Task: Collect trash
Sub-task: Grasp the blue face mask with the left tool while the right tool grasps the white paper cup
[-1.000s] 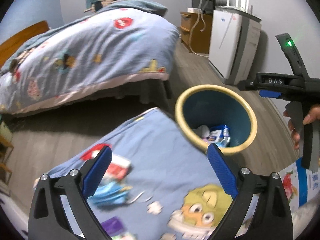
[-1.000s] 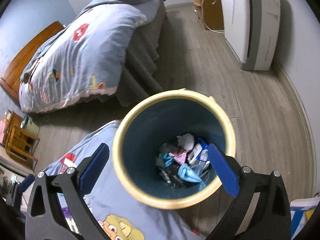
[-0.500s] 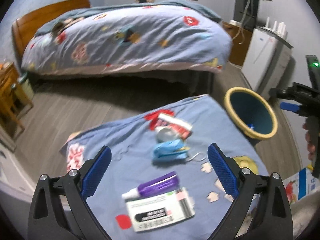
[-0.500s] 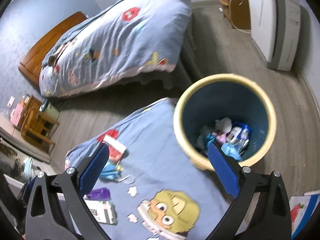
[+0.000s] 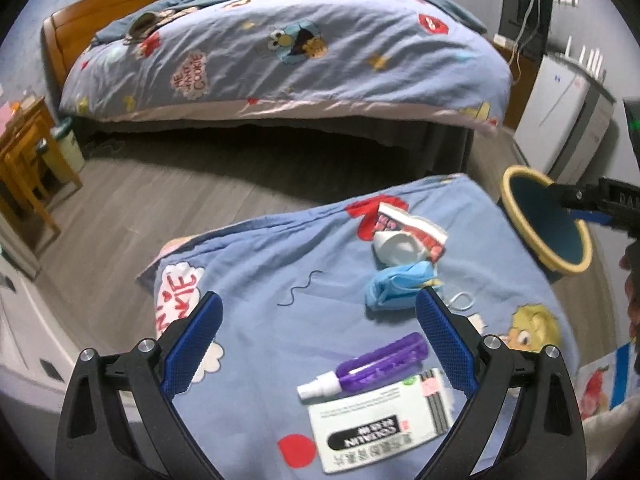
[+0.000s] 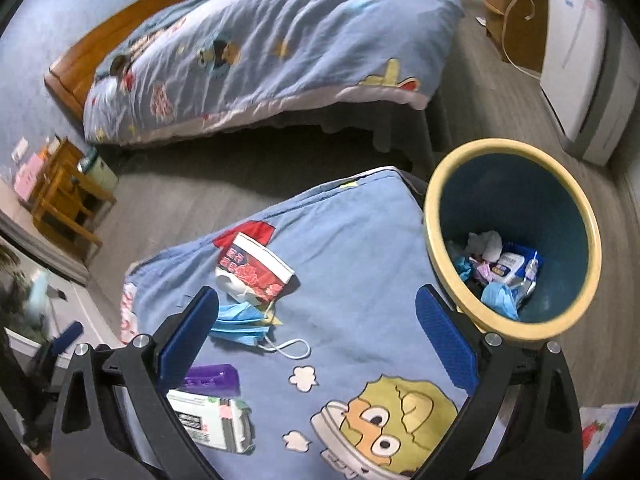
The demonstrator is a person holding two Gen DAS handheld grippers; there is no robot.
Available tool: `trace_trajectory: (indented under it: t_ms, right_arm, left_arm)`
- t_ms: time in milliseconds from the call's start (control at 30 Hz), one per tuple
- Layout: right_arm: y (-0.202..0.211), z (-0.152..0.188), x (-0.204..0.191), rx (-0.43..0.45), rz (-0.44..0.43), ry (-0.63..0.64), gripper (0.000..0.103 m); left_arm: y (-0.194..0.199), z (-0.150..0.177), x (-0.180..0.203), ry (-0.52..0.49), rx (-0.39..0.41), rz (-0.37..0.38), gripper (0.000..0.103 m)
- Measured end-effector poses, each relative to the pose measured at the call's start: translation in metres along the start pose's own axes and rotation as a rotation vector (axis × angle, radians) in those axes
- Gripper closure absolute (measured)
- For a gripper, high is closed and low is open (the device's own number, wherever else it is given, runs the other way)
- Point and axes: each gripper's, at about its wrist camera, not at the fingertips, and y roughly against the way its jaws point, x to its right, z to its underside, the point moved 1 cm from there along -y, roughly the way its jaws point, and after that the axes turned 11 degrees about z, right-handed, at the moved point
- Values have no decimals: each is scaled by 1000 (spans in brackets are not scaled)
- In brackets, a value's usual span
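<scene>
Left wrist view shows the left gripper (image 5: pixel 316 334) with its jaws wide apart and nothing between them, hanging over the blue cartoon-print surface (image 5: pixel 280 248); compared with half a second ago the litter sits larger and closer to the jaws. Just inside the right-hand jaw lies a purple spray bottle (image 5: pixel 372 364), touching the top edge of a white carton (image 5: pixel 380 418) nearer the camera. Beyond that jaw's tip is a crumpled blue face mask (image 5: pixel 400 290), and further ahead a red-and-white paper cup (image 5: pixel 408 236) lies on its side. The yellow-rimmed trash bin (image 5: pixel 548 224) stands well off to the right of the jaws, partly hidden by the other tool. Right wrist view shows the right gripper (image 6: pixel 316 332), its jaws likewise spread and empty; since the earlier frame the bin (image 6: pixel 512 240) has slid from between the jaws to beyond the right-hand jaw, holding wrappers and tissues. The mask (image 6: pixel 240 322) now touches the left-hand jaw's tip, the cup (image 6: pixel 256 270) just past it, the bottle (image 6: pixel 214 380) and carton (image 6: pixel 212 420) beside that jaw's base. A bed (image 6: pixel 260 40) lies far ahead.
</scene>
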Motion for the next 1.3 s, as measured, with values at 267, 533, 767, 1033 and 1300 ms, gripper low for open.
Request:
trace_trajectory:
  t_ms: [267, 533, 767, 1033, 1300]
  right_arm:
    - [-43, -15, -11, -40, 41, 44, 6]
    - [-77, -20, -6, -91, 61, 39, 6]
    - [-86, -19, -6, -100, 30, 36, 6]
    - [-92, -17, -26, -105, -21, 55, 6]
    - [-91, -14, -59, -76, -79, 143, 7]
  left_arm:
    - [-54, 6, 4, -30, -72, -4, 7]
    - [-95, 5, 19, -52, -108, 93, 9]
    - [-121, 8, 30, -61, -165, 189, 70]
    - [-87, 1, 26, -125, -183, 166, 93]
    - [-52, -14, -16, -114, -177, 51, 93]
